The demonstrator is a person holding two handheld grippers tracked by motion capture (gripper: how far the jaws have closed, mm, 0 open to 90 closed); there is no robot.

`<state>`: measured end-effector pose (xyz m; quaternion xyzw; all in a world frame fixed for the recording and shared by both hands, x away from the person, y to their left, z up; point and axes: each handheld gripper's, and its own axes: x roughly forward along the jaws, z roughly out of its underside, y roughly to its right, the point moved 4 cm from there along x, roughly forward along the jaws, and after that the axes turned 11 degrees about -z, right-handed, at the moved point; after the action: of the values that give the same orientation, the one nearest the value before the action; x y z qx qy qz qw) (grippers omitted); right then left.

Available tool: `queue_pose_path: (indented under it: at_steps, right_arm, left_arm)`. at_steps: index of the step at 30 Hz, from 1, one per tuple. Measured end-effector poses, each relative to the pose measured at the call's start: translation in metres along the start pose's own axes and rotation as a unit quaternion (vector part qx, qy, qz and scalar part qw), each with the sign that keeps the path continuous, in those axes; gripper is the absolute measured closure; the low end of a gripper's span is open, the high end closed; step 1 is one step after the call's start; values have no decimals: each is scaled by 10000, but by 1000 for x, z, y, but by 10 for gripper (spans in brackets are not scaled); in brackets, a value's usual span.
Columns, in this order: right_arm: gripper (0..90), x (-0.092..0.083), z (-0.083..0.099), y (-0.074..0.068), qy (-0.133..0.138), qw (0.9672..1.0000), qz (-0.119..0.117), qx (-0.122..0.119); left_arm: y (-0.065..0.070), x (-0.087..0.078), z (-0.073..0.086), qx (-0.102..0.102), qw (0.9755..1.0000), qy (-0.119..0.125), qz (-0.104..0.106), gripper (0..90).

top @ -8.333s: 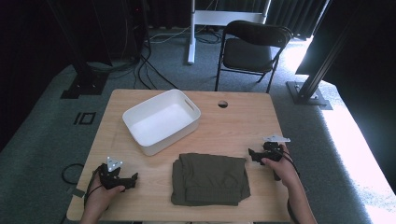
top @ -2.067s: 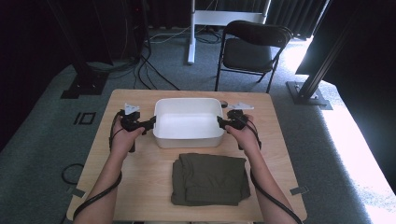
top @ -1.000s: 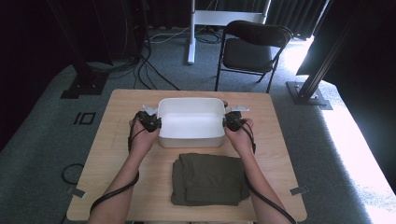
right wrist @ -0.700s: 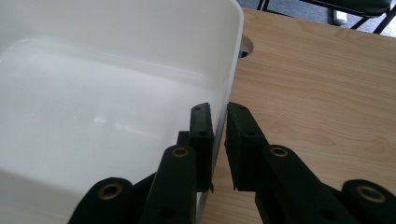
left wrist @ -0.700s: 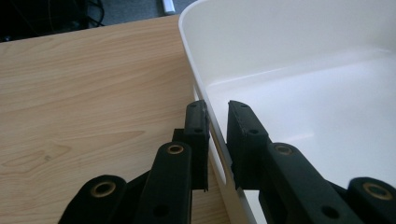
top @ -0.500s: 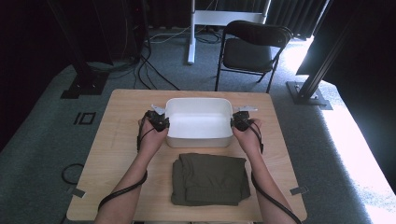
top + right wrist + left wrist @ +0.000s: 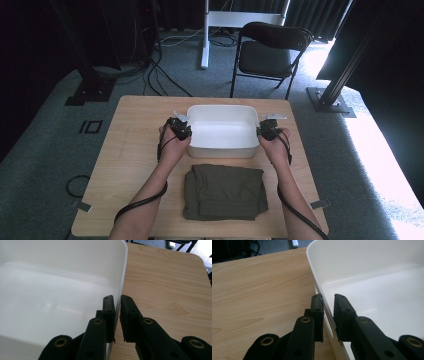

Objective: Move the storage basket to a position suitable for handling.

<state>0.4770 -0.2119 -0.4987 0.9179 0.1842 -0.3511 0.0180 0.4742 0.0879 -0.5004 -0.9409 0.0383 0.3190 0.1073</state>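
Two tools, one bin: the left tool (image 7: pixel 180 128) is clamped on the left short wall of the white bin (image 7: pixel 222 144), the right tool (image 7: pixel 269 131) on the right one, so the bin sits squarely between both hands, long axis running left-right across the tabletop (image 7: pixel 125 150). It opens upward and looks empty. The folded olive garment (image 7: pixel 224 192) lies just in front, nearer the person.
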Motion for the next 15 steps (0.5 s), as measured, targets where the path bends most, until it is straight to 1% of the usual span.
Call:
queue_pose_path:
  at_steps: [6, 8, 10, 11, 15]
  right_arm:
    - [827, -4, 3, 11, 29, 10000, 32, 49]
    - [827, -6, 4, 14, 36, 10000, 43, 65]
    - [827, -7, 4, 15, 37, 10000, 40, 80]
    - [827, -8, 5, 17, 29, 10000, 45, 77]
    - [827, -10, 6, 21, 41, 9999, 67, 101]
  left_arm:
    - [11, 1, -4, 61, 10000, 0, 34, 798]
    - [14, 2, -5, 82, 10000, 14, 48, 797]
    - [14, 2, -5, 82, 10000, 14, 48, 798]
    - [17, 2, -6, 90, 9999, 9, 63, 798]
    - [22, 3, -8, 126, 9999, 12, 83, 797]
